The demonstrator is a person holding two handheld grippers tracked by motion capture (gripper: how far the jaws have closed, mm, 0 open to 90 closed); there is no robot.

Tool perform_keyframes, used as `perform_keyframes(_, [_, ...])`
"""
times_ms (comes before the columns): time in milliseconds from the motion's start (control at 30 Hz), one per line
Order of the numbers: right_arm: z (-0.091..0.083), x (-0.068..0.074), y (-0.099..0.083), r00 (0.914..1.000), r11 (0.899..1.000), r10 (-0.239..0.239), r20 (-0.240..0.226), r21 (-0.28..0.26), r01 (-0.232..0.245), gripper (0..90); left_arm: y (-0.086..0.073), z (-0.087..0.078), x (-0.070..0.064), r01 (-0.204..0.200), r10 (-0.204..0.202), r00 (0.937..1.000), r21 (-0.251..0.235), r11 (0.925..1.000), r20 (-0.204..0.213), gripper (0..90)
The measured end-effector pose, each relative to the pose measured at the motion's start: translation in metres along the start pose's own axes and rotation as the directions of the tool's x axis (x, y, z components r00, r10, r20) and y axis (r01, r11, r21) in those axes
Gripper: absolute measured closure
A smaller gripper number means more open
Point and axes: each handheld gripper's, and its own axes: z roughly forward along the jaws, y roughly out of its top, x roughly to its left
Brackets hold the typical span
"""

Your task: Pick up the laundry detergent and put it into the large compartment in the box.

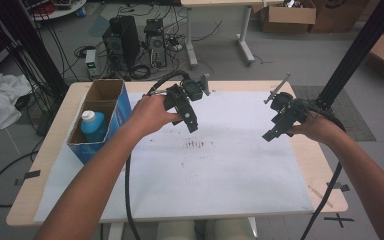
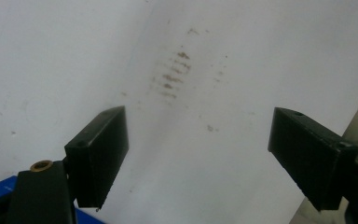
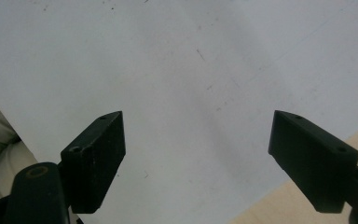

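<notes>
My left gripper hovers above the white sheet near its left middle, held in a hand. In the left gripper view its jaws stand wide apart around nothing, over a patch of brown smudges. My right gripper hangs over the sheet's right side. Its jaws are also wide apart and hold nothing, with bare white sheet below. The smudges lie between the two grippers in the high view.
A blue-sided cardboard box stands at the table's left edge with a blue bottle with a white cap inside it. A black post rises at the right rear. Computer cases, cables and cardboard boxes sit on the floor behind.
</notes>
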Motion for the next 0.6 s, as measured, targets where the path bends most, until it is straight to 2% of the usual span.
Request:
perform_keyframes(233, [0.0025, -0.0007, 0.0001, 1.0000, 1.000, 0.002, -0.003, 0.005, -0.002, 18.7, -0.0019, 0.0037, 0.0004, 0.002, -0.002, 0.9999, -0.001, 1.0000, 0.010, 20.7])
perform_keyframes(500, [0.0026, 0.0009, 0.0005, 1.0000, 1.000, -0.001, -0.001, 0.005, 0.001, 18.7, -0.0020, 0.0046, -0.0018, -0.009, 0.009, 1.0000, 0.000, 1.0000, 0.004, 20.8])
perform_keyframes(600, [0.0022, 0.0008, 0.0005, 1.0000, 1.000, -0.003, -0.002, 0.003, 0.003, 18.7, -0.0018, 0.0051, -0.0022, 0.003, -0.003, 1.0000, 0.001, 1.0000, 0.006, 20.8])
